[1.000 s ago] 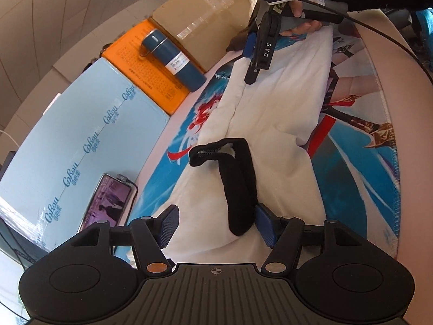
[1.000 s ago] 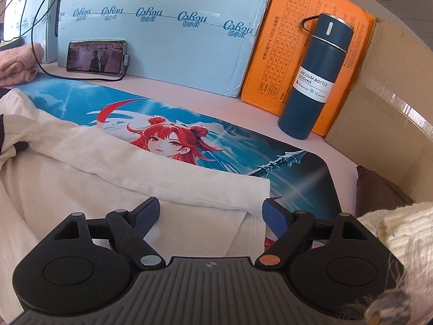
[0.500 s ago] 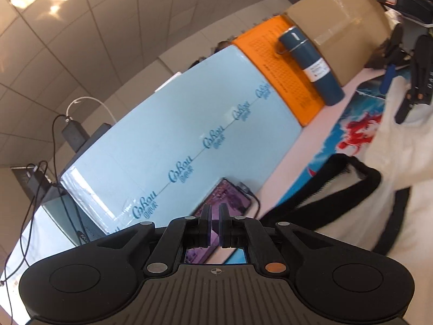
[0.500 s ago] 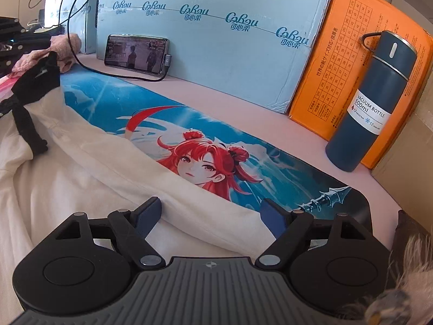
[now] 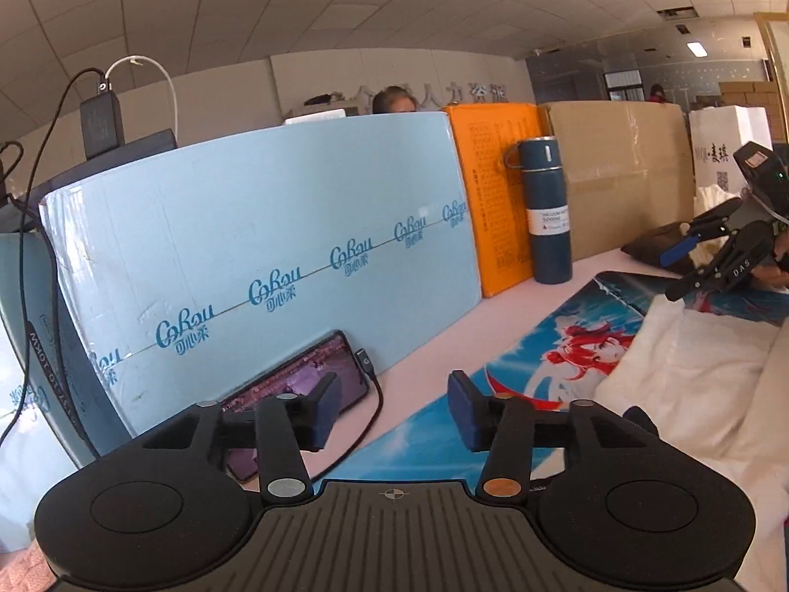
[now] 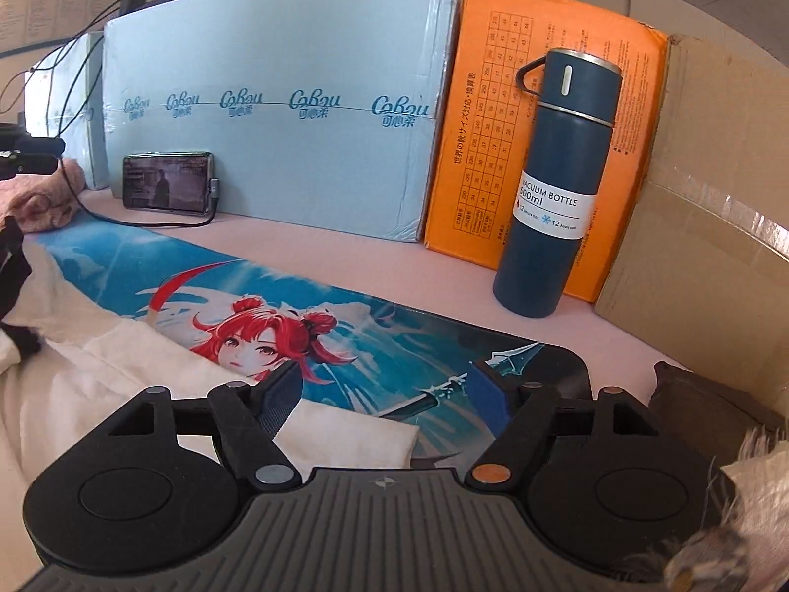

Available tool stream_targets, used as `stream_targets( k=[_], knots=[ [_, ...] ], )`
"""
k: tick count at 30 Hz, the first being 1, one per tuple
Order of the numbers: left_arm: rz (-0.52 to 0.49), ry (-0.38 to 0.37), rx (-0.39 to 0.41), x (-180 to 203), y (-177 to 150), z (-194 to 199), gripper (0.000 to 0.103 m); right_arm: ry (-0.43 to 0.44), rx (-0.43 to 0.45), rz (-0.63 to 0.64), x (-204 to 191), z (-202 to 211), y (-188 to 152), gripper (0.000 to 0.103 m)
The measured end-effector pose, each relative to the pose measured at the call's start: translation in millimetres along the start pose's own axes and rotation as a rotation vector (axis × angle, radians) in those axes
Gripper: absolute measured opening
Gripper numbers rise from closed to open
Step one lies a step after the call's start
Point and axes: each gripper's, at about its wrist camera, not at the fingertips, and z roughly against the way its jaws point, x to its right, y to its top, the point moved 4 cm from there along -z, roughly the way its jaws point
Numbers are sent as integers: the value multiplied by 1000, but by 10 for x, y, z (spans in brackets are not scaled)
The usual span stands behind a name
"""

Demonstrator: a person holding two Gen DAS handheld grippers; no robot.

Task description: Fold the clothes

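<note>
Viewing from the left wrist: left gripper (image 5: 394, 407) has just reopened, jaws apart, nothing between them; it hangs over the printed mat (image 5: 518, 375) edge, aimed toward the phone (image 5: 305, 385) and the blue carton (image 5: 256, 256). White garment (image 5: 690, 370) lies bunched at right on the mat, a black trim piece just showing at its near edge. Right gripper (image 5: 700, 266) hovers above the garment's far end, clear of it.

Right wrist view: right gripper (image 6: 394, 397) jaws apart though narrowing a little, empty, over the garment's corner (image 6: 345, 436). Fold looks partial; cloth is rumpled, and I judge smoothing and further folds remain.

Room: mat is open ahead; vacuum bottle (image 6: 557, 187) and cartons stand well back, a brown bundle (image 6: 710, 399) near right.
</note>
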Motion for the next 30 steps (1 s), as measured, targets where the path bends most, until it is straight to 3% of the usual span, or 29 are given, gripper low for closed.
stream_targets(
  k=[1, 2, 5, 11, 15, 18, 19, 21, 22, 23, 26, 30],
  knots=[
    [-47, -8, -25, 99, -34, 52, 81, 8, -14, 31, -54, 37, -25, 75],
    [-96, -17, -51, 198, -68, 102, 92, 14, -29, 62, -104, 53, -47, 75],
    [-214, -20, -126, 432, -177, 141, 93, 13, -83, 139, -257, 2, -120, 75],
    [-259, -82, -177, 665, -278, 284, 93, 5, -120, 208, -453, -61, -216, 75],
    [-413, -25, -233, 906, -428, 129, 93, -10, -123, 250, -528, -89, -194, 74],
    [-453, 2, -225, 962, -466, 21, 92, -9, -126, 302, -604, -111, -161, 66],
    [-444, 10, -214, 956, -464, -8, 85, 1, -127, 319, -635, -124, -150, 62],
    [-393, -35, -200, 918, -451, -40, 55, 32, -127, 353, -703, -158, -129, 47],
    [-362, -46, -196, 891, -439, -63, 18, 51, -128, 366, -731, -175, -119, 44],
    [-349, -42, -193, 871, -428, -89, 5, 80, -133, 368, -742, -195, -104, 34],
    [-315, 33, -122, 765, -318, -171, 5, 129, -133, 354, -711, -278, -41, 8],
    [-239, 205, -40, 481, -75, -515, 4, 67, -59, 290, -530, -475, 119, 4]
  ],
)
